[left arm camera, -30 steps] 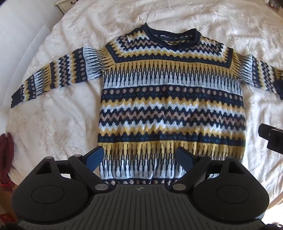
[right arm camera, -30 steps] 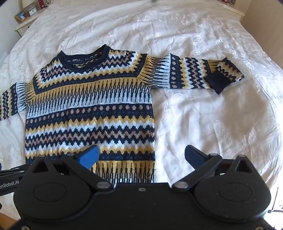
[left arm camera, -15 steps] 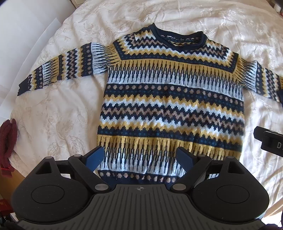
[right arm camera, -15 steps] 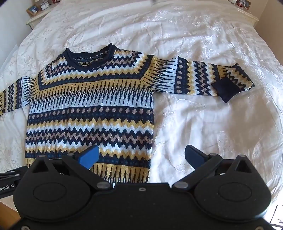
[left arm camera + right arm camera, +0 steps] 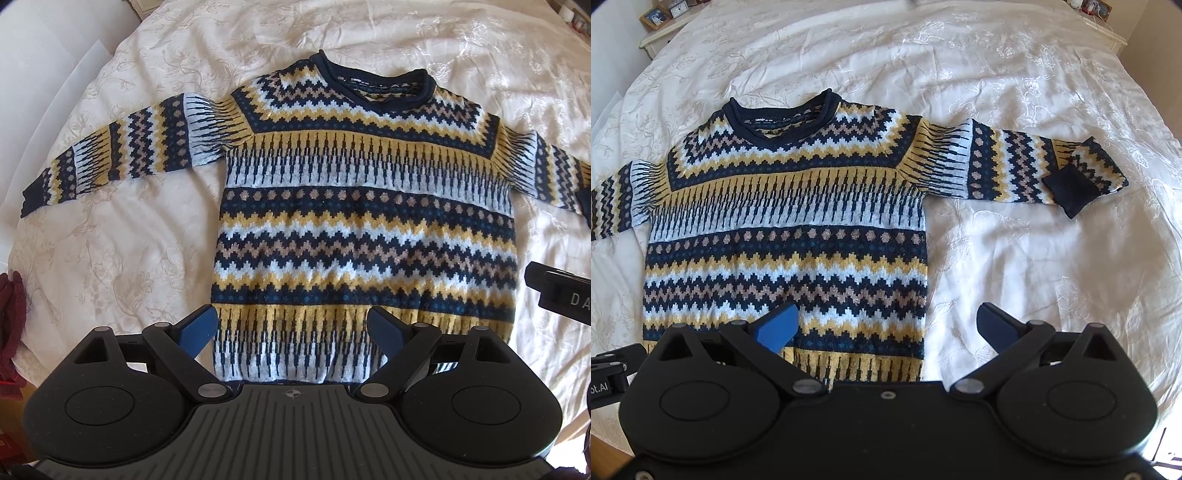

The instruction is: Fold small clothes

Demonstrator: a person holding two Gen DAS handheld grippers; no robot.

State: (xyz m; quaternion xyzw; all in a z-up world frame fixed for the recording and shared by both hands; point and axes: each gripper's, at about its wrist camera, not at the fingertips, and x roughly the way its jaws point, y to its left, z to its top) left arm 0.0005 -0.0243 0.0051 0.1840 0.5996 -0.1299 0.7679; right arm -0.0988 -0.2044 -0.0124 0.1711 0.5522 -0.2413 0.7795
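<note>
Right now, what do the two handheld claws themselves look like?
Both are matte black, with two round disc housings, angled link arms on silver pivot pins and blue finger pads. The left claw has a grey ribbed centre plate bearing a small crosshair mark. The right claw has a plain black plate with screws. No cables or sleeves show.

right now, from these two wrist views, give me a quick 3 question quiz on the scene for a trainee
1. True or false: the sweater lies spread flat on the bedspread, front up, both sleeves out to the sides.
2. Multiple choice: the cuff of the sleeve in the right wrist view is A) straight, B) folded back over the sleeve, C) tucked under the body.
3. Fill in: the left gripper and the right gripper are both ____ and hold nothing.

Key: 1 true; 2 B; 3 open.
</note>
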